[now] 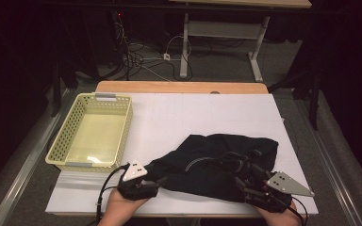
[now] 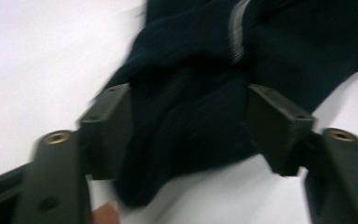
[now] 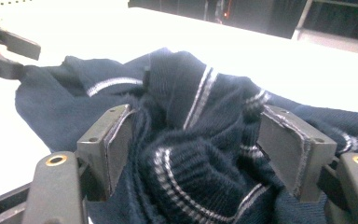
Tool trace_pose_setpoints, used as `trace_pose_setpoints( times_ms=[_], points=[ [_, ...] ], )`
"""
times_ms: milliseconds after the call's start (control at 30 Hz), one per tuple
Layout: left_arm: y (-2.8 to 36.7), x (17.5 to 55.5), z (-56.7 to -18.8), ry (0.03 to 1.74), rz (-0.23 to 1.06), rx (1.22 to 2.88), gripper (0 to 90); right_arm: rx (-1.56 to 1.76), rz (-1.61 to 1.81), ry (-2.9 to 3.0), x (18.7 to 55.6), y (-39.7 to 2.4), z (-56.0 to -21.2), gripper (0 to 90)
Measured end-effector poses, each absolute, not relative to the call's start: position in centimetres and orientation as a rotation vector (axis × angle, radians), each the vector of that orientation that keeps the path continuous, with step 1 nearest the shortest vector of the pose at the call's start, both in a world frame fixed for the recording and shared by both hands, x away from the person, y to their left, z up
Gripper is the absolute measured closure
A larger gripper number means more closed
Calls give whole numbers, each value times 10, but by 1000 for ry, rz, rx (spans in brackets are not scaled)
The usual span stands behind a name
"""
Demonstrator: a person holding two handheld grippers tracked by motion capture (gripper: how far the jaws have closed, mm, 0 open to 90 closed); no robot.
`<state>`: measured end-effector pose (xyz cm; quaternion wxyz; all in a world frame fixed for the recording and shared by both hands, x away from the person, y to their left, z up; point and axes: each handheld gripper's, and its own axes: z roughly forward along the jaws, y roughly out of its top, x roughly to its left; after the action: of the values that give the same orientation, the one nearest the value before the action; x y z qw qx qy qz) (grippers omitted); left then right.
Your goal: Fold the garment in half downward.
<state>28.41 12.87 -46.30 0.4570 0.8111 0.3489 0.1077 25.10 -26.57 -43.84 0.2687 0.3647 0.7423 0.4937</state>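
A dark navy garment with thin white stripes (image 1: 217,162) lies crumpled on the white table cover (image 1: 193,110), near the front edge. My left gripper (image 1: 157,181) sits at the garment's left end. In the left gripper view, the gripper (image 2: 189,122) holds its jaws wide apart with a fold of the cloth (image 2: 191,84) lying loose between them. My right gripper (image 1: 243,181) is at the garment's right front. In the right gripper view, its jaws (image 3: 200,135) stand apart around a bunched, striped heap of cloth (image 3: 191,154), and the left gripper (image 3: 4,51) shows at the far left.
A pale yellow perforated basket (image 1: 59,141) stands empty at the table's left. The wooden table edge (image 1: 179,87) runs along the back. Beyond it are cables (image 1: 136,56) on the floor and another table's legs (image 1: 185,42). Bare white cover stretches behind the garment.
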Motion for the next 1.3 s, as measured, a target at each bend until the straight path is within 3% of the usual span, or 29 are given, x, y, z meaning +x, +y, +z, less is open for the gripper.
trace_pose_setpoints(
  times_ms=[167,400,433,533,600,667,1133,1300],
  points=[
    [75,287,-462,746,145,2039,240,971,1344,1970,248,-271,-430,329],
    [7,297,-471,683,137,2155,240,992,1348,1942,250,-281,-426,366],
    [2,298,-472,669,145,2176,264,992,1348,1940,250,-282,-425,373],
    [-4,298,-475,634,172,2206,543,991,1349,1940,251,-284,-426,396],
    [1,298,-473,631,172,2201,693,990,1352,1946,252,-285,-427,430],
    [13,295,-468,622,197,2166,744,969,1351,1942,251,-285,-427,488],
    [122,253,-471,687,282,2085,756,937,1348,2001,261,-271,-431,518],
    [144,254,-468,770,359,2058,824,941,1344,2041,267,-261,-437,452]
  ],
)
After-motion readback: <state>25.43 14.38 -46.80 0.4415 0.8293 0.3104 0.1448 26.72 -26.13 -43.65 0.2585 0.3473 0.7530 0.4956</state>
